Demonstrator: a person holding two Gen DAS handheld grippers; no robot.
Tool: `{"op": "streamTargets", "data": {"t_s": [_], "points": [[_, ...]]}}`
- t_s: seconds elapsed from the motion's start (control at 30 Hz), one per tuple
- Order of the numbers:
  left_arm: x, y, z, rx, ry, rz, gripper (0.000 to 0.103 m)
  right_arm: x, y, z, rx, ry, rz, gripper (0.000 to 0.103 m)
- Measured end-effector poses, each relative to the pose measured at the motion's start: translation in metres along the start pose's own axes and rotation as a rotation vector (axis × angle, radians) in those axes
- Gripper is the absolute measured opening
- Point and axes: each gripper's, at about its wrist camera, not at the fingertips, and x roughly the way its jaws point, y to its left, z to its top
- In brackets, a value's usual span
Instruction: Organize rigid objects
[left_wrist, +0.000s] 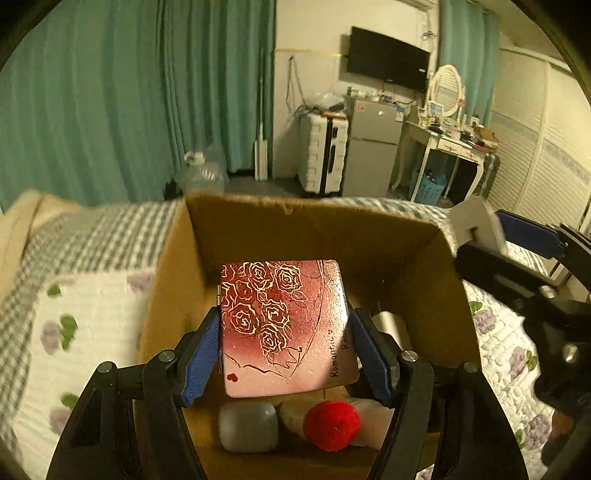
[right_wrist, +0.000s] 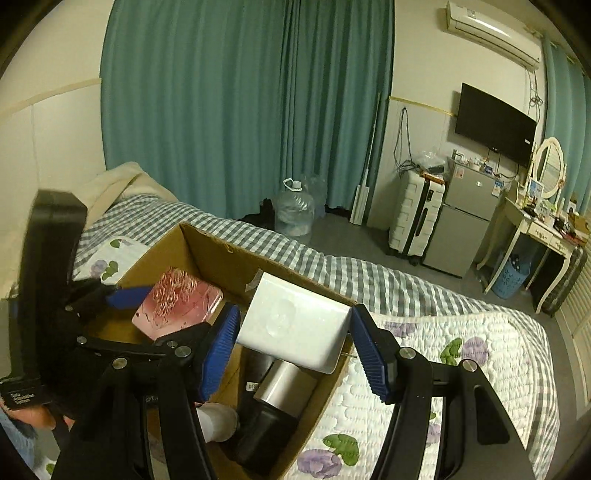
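A cardboard box sits on the bed. My left gripper is shut on a red-and-pink rose-patterned tin and holds it inside the box, above a grey pebble-like case, a red pom-pom and a white item. In the right wrist view the tin shows at the box's left side. My right gripper is shut on a white rectangular box over the box's right rim, above a black-and-silver cylinder.
The bed has a grey checked blanket and a white floral quilt. Beyond it stand a water jug, a white suitcase, a small fridge and a dressing table. Green curtains hang behind.
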Motion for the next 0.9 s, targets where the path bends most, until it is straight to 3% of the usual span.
{"op": "streamTargets", "data": {"t_s": [0.37, 0.57, 0.77, 0.83, 0.9], "points": [[-0.05, 0.005, 0.015, 0.038, -0.118, 0.083, 0.073, 0.0, -0.01, 0.0, 0.06, 0.002, 0.039, 0.061], [-0.07, 0.023, 0.022, 0.086, -0.187, 0.132, 0.073, 0.031, 0.02, 0.014, -0.027, 0.046, 0.104, 0.061], [-0.056, 0.048, 0.02, 0.07, -0.178, 0.164, 0.073, 0.073, 0.044, 0.02, -0.068, 0.109, 0.138, 0.061], [-0.048, 0.052, 0.017, 0.068, -0.165, 0.166, 0.074, 0.076, 0.048, 0.02, -0.073, 0.105, 0.154, 0.071], [-0.043, 0.056, 0.016, 0.06, -0.161, 0.162, 0.074, 0.076, 0.05, 0.018, -0.095, 0.106, 0.096, 0.089]]}}
